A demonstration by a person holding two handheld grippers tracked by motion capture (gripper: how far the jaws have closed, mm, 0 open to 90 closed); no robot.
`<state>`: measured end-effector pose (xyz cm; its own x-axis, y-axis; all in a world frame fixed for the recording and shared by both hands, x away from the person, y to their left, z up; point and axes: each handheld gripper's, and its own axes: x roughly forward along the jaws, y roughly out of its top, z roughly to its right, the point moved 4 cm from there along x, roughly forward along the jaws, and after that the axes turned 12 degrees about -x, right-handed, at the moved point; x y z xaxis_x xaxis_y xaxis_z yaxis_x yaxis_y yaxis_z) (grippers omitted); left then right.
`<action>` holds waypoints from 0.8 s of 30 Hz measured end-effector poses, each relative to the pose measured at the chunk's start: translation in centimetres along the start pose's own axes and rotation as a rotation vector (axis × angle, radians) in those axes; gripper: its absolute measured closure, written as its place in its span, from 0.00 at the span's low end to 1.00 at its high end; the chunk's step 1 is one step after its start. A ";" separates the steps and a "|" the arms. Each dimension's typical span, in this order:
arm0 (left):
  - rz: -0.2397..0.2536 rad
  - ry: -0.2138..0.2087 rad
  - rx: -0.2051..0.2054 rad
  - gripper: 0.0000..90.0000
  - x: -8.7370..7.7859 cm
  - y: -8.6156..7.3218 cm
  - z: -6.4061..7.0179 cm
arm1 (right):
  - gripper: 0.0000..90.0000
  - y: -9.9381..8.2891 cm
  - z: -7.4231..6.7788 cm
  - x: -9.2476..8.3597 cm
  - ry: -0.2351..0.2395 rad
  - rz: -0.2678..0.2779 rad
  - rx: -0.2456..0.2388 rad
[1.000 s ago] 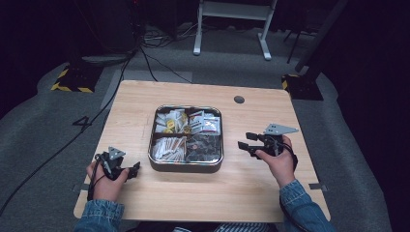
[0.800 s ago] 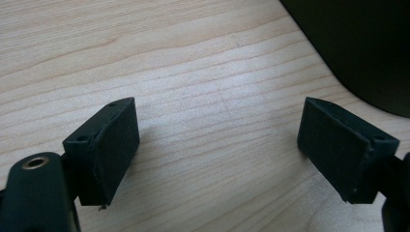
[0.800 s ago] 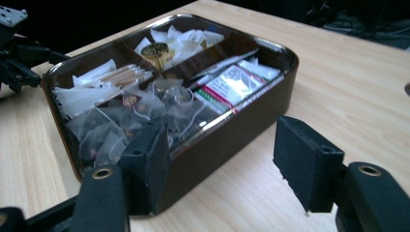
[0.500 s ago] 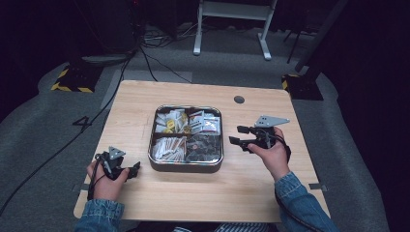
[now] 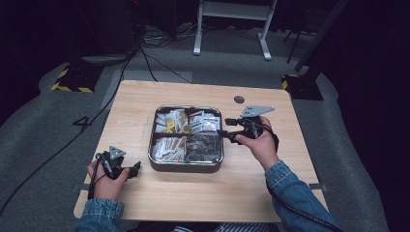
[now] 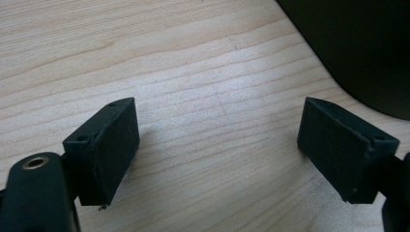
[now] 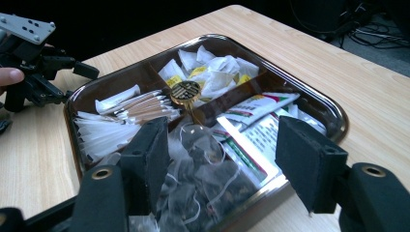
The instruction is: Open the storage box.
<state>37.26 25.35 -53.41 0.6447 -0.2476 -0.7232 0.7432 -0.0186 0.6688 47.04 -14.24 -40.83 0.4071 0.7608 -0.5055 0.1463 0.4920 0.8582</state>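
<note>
Pale wood desk [image 5: 270,188] with a visible grain and a matt, smooth finish. On it, a glossy metal tray [image 7: 333,113] with a shiny rim holds paper sachets [image 7: 212,67] and clear, shiny plastic packets [image 7: 203,164]. Gripper pads [image 6: 109,145] are matt black, faintly rough.

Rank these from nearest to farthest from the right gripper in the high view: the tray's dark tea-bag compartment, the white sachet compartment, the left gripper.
1. Dark tea-bag compartment, on the tray's side facing the right gripper.
2. White sachet compartment, on the tray's far side from it.
3. Left gripper, beyond the tray, near the table's front-left corner.
</note>
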 end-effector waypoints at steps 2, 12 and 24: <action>0.000 0.000 0.001 0.17 0.0 0.0 0.0 | 0.42 0.4 -0.1 0.5 0.004 -0.011 -0.010; 0.000 0.000 0.000 0.17 0.0 0.0 0.0 | 0.44 2.3 -0.2 3.4 0.042 -0.038 -0.051; 0.003 0.001 0.005 0.17 0.1 0.1 0.0 | 0.45 3.0 -0.9 7.4 0.083 -0.085 -0.058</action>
<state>37.37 25.32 -53.41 0.6467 -0.2470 -0.7216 0.7407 -0.0224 0.6715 49.66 -6.81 -42.07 0.3194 0.7465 -0.5837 0.1234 0.5779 0.8067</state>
